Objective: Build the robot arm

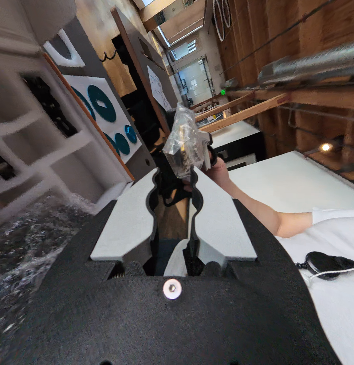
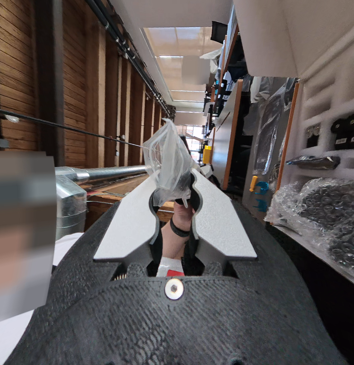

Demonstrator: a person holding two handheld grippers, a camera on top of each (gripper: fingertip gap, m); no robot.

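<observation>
A clear plastic bag (image 1: 182, 142) of small metal and black hardware hangs in the air between my two grippers, which face each other. My right gripper (image 2: 172, 174) is shut on the bag (image 2: 168, 158), whose crumpled top sticks up past its left fingertip. In the left wrist view one of its white fingers (image 1: 205, 152) lies against the bag's right side, with a person's hand (image 1: 217, 171) behind it. My left gripper (image 1: 175, 169) is open, and the bag's lower end hangs just at its tips, beside the right fingertip. The hand holding the left gripper, with a black wristband (image 2: 179, 230), shows between my right fingers.
White foam trays (image 1: 59, 158) hold black parts, and a white panel holds blue discs (image 1: 101, 104). Bubble-wrapped bundles (image 2: 318, 207) lie on a shelf. A white tabletop (image 1: 290, 183) carries a black badge reel (image 1: 330, 264). A metal duct (image 2: 105, 173) runs along a wooden wall (image 2: 77, 79). The left gripper's tips are roughly 5 cm from the right gripper's.
</observation>
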